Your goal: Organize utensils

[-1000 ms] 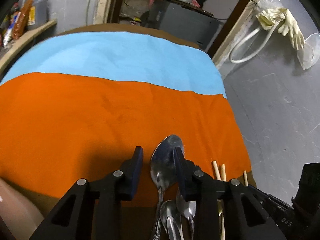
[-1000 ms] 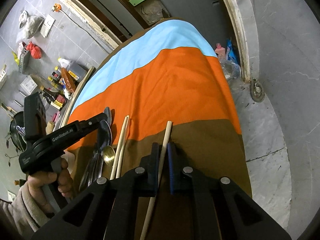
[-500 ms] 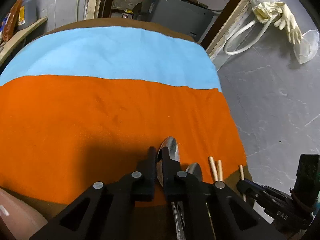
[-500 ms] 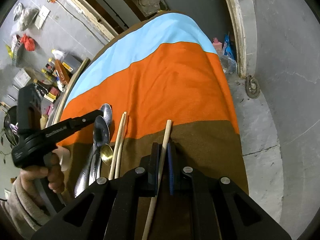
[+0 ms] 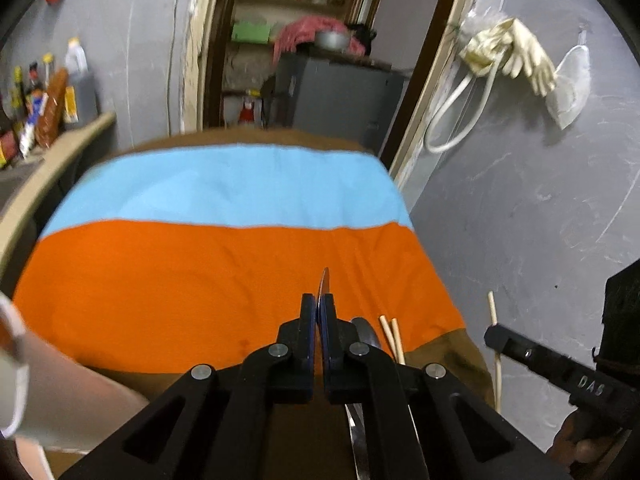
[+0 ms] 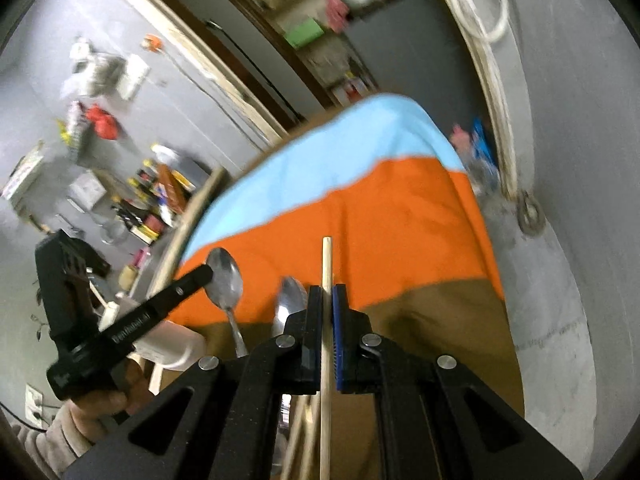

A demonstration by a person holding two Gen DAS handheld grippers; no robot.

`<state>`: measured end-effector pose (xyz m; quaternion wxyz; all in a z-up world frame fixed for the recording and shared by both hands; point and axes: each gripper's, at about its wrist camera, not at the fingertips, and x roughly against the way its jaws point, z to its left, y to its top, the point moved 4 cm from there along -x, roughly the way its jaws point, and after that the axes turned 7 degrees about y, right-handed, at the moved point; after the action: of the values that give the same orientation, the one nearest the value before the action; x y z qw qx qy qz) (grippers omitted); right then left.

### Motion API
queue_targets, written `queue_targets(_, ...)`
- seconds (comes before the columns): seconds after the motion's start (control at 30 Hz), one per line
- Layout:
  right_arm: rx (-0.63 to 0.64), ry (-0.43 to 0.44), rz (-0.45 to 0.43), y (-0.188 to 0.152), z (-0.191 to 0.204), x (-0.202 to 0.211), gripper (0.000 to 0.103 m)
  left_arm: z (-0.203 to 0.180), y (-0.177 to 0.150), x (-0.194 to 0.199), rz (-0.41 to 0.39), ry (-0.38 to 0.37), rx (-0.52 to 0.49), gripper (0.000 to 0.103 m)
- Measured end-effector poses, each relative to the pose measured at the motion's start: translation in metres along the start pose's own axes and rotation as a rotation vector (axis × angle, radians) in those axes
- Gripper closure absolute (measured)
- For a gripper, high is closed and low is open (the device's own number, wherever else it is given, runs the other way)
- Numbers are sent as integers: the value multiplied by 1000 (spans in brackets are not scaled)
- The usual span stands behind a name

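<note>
The left gripper [image 5: 319, 312] is clamped on a metal spoon [image 6: 225, 276], holding it edge-on between its pads in its own view, with the bowl sticking out past the fingertips above the orange band of the striped cloth [image 5: 192, 280]. From the right-hand camera the same spoon shows its bowl broadside, lifted off the cloth, its handle slanting down toward the person's hand [image 6: 100, 394] that grips the tool.

The right gripper [image 6: 328, 300] is closed tight on a single wooden chopstick [image 6: 326, 264], which runs straight up between the pads and pokes out beyond them over the cloth.

On the brown strip near the table edge lie a second spoon [image 6: 291, 294] and a pair of chopsticks [image 5: 391, 334], side by side. I can see no tray or holder for utensils. A shelf at the left carries bottles [image 5: 44, 92], too blurred to tell their contents.
</note>
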<state>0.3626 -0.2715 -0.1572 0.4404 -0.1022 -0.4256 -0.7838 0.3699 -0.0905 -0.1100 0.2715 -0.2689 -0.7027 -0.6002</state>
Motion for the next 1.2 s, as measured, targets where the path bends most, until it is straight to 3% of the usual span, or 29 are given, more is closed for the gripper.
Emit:
queue_targets(0.43, 152, 88, -149, 24, 76, 39, 98, 15, 21, 81, -200, 10, 43, 101)
queue_targets(0.8, 229, 177, -284, 39, 148, 63, 98, 55, 43, 159, -333, 27, 55, 101)
queue_targets(1.2, 326, 283, -391, 46, 232, 55, 98, 114, 46, 228, -461, 104, 85, 101)
